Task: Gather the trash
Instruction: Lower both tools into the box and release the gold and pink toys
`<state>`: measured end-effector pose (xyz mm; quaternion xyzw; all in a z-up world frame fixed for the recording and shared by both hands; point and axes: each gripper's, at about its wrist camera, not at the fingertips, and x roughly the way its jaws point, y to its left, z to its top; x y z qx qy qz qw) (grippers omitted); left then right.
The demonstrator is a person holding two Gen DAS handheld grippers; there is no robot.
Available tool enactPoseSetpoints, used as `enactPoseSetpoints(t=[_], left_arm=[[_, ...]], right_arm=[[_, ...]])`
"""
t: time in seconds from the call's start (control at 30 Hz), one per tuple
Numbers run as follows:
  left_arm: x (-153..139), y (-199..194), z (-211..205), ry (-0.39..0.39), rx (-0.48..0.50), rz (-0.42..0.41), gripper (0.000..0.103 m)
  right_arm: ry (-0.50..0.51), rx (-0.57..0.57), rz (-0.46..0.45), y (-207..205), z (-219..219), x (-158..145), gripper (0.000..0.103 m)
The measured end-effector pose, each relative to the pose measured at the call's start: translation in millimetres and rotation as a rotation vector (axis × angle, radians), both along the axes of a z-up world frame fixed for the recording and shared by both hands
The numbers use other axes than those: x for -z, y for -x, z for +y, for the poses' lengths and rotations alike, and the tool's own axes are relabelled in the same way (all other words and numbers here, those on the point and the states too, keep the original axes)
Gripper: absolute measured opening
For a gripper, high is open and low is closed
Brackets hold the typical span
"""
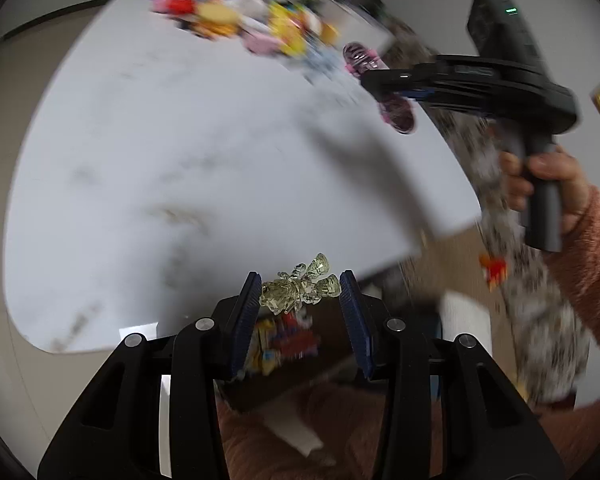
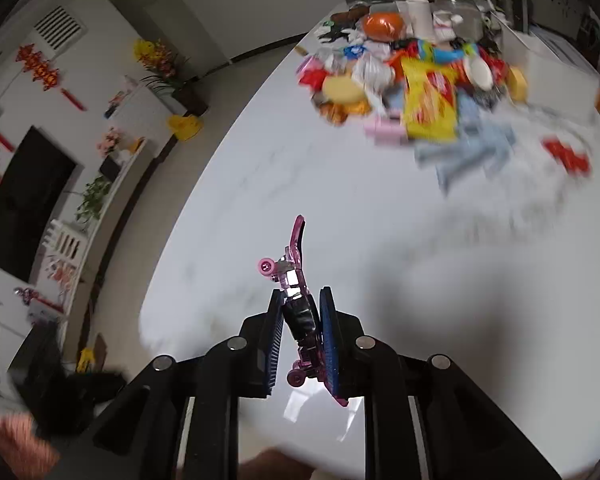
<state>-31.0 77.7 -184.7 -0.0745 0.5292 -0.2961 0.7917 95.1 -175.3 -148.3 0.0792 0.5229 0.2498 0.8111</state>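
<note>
The left gripper (image 1: 300,292) is clamped on a clear yellowish plastic figure (image 1: 300,286), its 2 blue-padded fingers (image 1: 247,312) pressing the toy from either side just past the near edge of the white marble table (image 1: 180,152). Below it sits a brown cardboard box (image 1: 328,356) holding colourful wrappers (image 1: 284,344), blurred.

The right gripper (image 2: 300,320) is closed on a pink toy skateboard (image 2: 296,280): the board stands on edge between the pads, 1 end poking up past the fingertips, pink wheels showing at both ends. It hangs above the table, clear of the surface. From the left wrist view the same gripper is seen side-on, its handle held by a hand (image 1: 548,184) in a fuzzy salmon-pink sleeve (image 1: 592,264).

At the far end of the table lies a heap of mixed litter (image 2: 412,72): a yellow snack bag (image 2: 430,100), an orange round object (image 2: 382,26), pale blue packets (image 2: 468,148) and a red wrapper (image 2: 566,156) lying slightly apart.
</note>
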Motion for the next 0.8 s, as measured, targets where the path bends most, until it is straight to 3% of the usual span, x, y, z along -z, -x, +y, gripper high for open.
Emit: enactPoseSetpoints(t=[0.2,0.3,0.43,0.6,0.67,0.7,0.73,0.77,0.8], left_arm=[[32.0,35.9,-37.6,-0.048,0.205,0.093,0.040],[64.8,45.3,-53.3,-0.078,0.261,0.160,0.040],[126.7,54.2,-75.7,-0.127,0.292,0.217,0.040],[229.8,51.2,-105.0,-0.215,0.233,0.315,0.040],[265.9,45.8,-109.2,-0.272,0.168,0.353,0.042],[284.0,43.6,-111.0,-0.302,0.138,0.378,0.053],[300.1,43.7,-113.3,-0.336,0.109,0.403,0.058],[313.5,44.7,-112.7,-0.371,0.077,0.421,0.070],[328.4,43.5,-111.3,-0.394,0.040,0.454,0.075]], right_arm=[[-0.010,0.012,0.112,114.5,-35.7,32.5,0.018],[-0.023,0.036,0.225,159.7,-49.7,74.9,0.018],[0.032,0.059,0.354,198.1,-59.7,157.8,0.018],[0.099,0.124,0.467,200.9,-71.8,264.7,0.019],[0.129,0.152,0.490,196.1,-77.4,299.2,0.030],[0.131,0.163,0.503,195.5,-82.0,314.4,0.058],[0.157,0.167,0.511,193.4,-84.2,327.6,0.073],[0.200,0.168,0.516,187.4,-87.2,343.2,0.072],[0.226,0.167,0.529,185.4,-88.9,353.9,0.071]])
